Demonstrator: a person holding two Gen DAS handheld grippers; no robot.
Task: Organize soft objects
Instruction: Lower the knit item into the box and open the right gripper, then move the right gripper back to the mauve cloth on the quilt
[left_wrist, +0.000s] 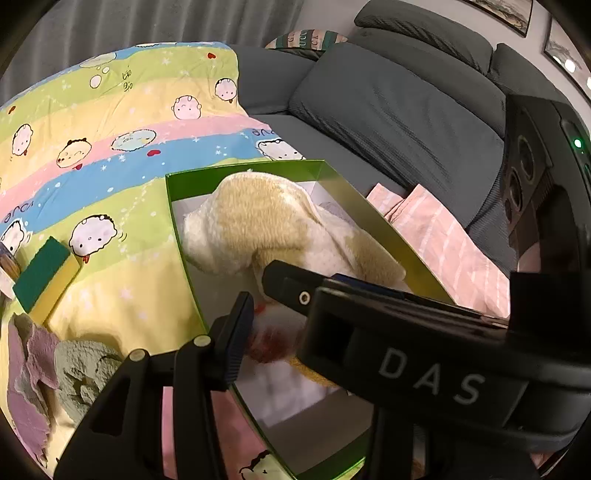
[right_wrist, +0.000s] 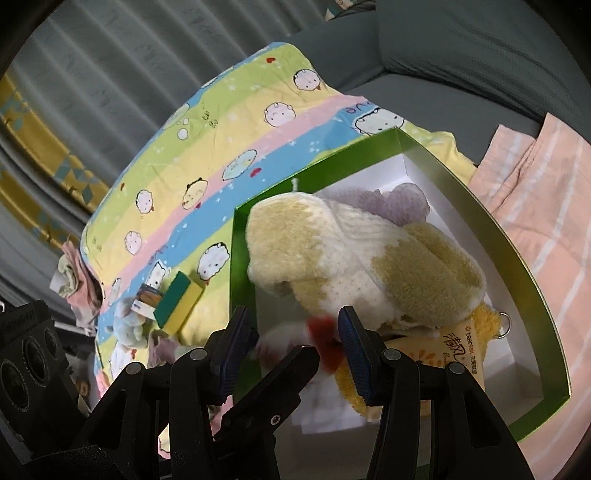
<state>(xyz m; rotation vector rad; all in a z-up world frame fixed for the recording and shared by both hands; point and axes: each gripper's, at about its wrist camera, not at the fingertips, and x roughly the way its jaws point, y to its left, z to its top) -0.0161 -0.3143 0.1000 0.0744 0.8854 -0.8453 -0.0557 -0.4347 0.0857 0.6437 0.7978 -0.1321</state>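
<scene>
A big cream-and-tan plush toy lies tilted in an open green box with white inner walls. It rests over a purple towel, a yellow tissue pack and a yellow fluffy piece. My left gripper reaches in from the near rim, its blue pad against the toy's white and red part; its other finger is hidden. My right gripper has its pads on that same red and white part. The left finger crosses between them.
The box sits on a cartoon-print quilt on a grey sofa. A green-and-yellow sponge, and purple and grey-green cloths lie left of the box. A pink striped cloth lies to its right.
</scene>
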